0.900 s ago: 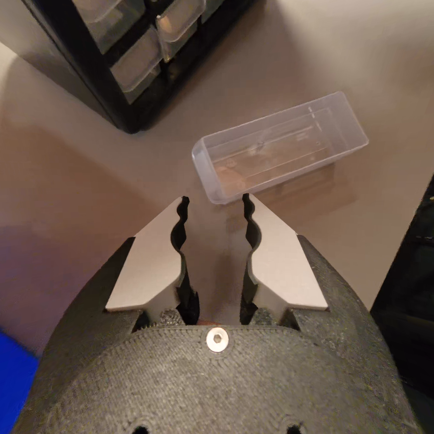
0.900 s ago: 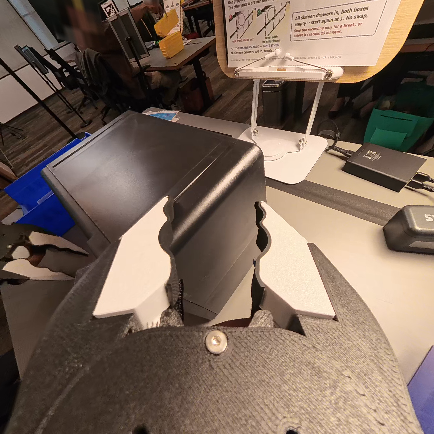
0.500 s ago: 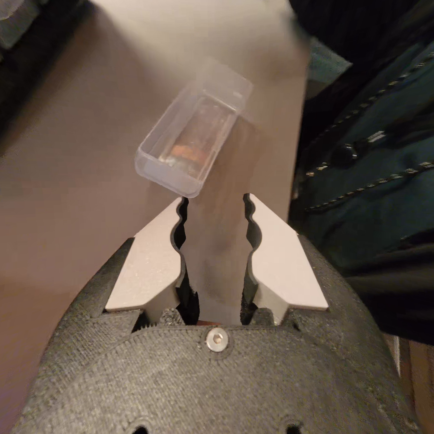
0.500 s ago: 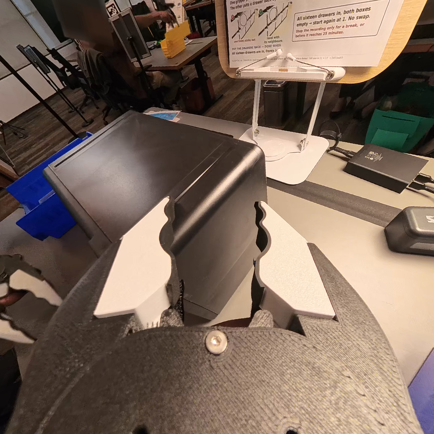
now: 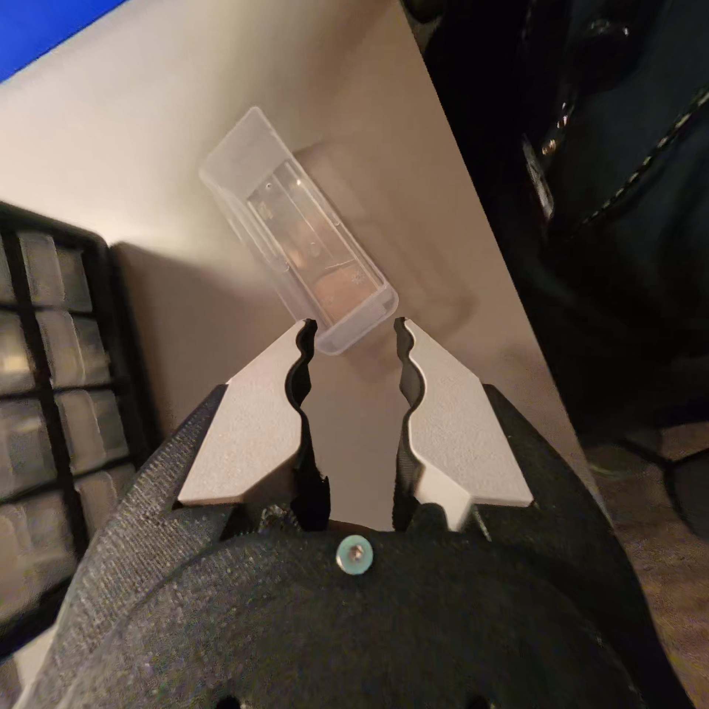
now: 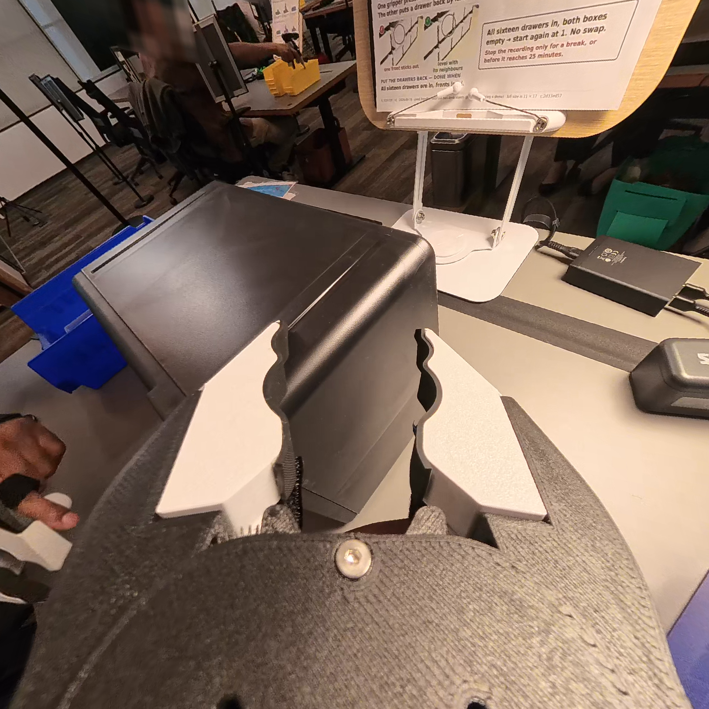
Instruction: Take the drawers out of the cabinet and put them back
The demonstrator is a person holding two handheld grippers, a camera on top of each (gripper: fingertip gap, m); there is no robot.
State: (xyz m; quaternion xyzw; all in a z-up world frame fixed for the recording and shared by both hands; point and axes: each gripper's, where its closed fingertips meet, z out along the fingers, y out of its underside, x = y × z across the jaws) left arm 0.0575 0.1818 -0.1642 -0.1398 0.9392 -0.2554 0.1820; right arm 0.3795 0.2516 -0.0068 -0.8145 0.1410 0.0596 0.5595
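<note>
Left gripper (image 5: 355,326) over loose clear drawer (image 5: 297,245); right gripper (image 6: 349,337) parked at black cabinet (image 6: 238,284).

Left view: drawer flat on beige table (image 5: 115,145), swung since half a second ago to run upper left to centre frame, near corner now between parted, slightly narrower, ungripping jaws. Cabinet drawer fronts newly in at left edge. Right view: jaws wide, empty, cabinet corner behind, unchanged. Hand (image 6: 30,472) now at lower left.

Far ahead of the jaws in the right wrist view, a printed sheet (image 6: 498,50) of lettering and diagrams is standing on a stand. To their right on the counter (image 6: 537,383), a black box (image 6: 629,272) is bearing small white marks, and a dark case (image 6: 675,380) is showing cut-off pale letters.
</note>
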